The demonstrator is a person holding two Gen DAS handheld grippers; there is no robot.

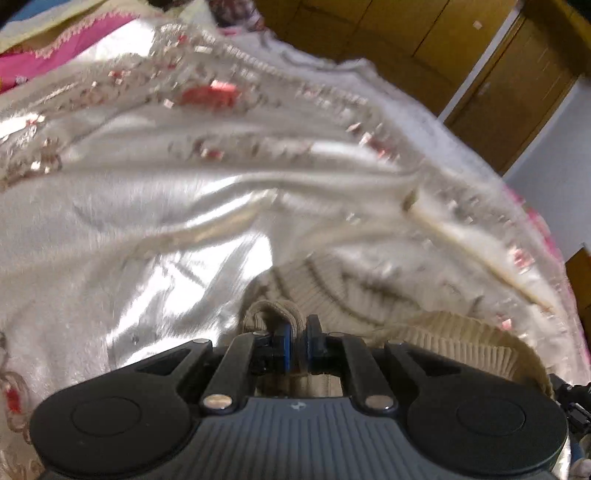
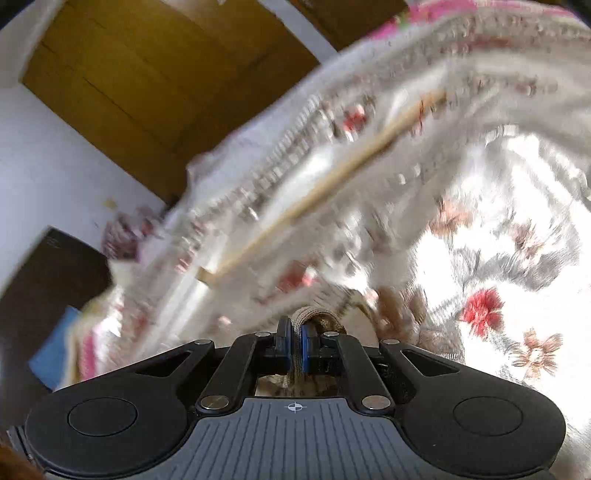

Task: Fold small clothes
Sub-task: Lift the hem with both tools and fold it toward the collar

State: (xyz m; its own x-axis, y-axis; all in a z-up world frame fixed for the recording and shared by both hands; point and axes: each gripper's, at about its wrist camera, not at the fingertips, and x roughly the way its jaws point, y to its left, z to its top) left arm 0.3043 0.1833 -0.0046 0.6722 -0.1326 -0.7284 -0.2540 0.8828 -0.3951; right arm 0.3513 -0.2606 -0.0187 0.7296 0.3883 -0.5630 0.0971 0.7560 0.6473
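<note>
The left tool [image 1: 297, 341] is clenched on a beige ribbed knit garment [image 1: 325, 288], a fold of its edge pinched between the blue pads [image 1: 285, 343]. From there the garment spreads toward 1 and 3 o'clock, its ribbed hem curving along the tool's right side, and it lies on a shiny white bed cover [image 1: 122, 206] patterned with red and grey flowers.

The right tool [image 2: 295, 345] is likewise closed tight on a fold of the same knit garment [image 2: 317, 317], which shows only as a small loop between its pads [image 2: 306, 349]; the rest is hidden behind the tool. The flowered bed cover [image 2: 498, 258] fills the view from 12 to 4 o'clock, much of it blurred.

Pink bedding with a stitched edge [image 1: 55, 51] lies at 10 o'clock in the left view, beyond the cover. Brown wooden cupboard doors [image 1: 406, 33] stand at 1 o'clock past the bed's far edge, next to a pale wall [image 1: 554, 155]. In the right view the cupboard [image 2: 147, 85] sits at 11 o'clock, with a dark piece of furniture [image 2: 48, 280] at 9 o'clock and something blue [image 2: 55, 350] just below it.
</note>
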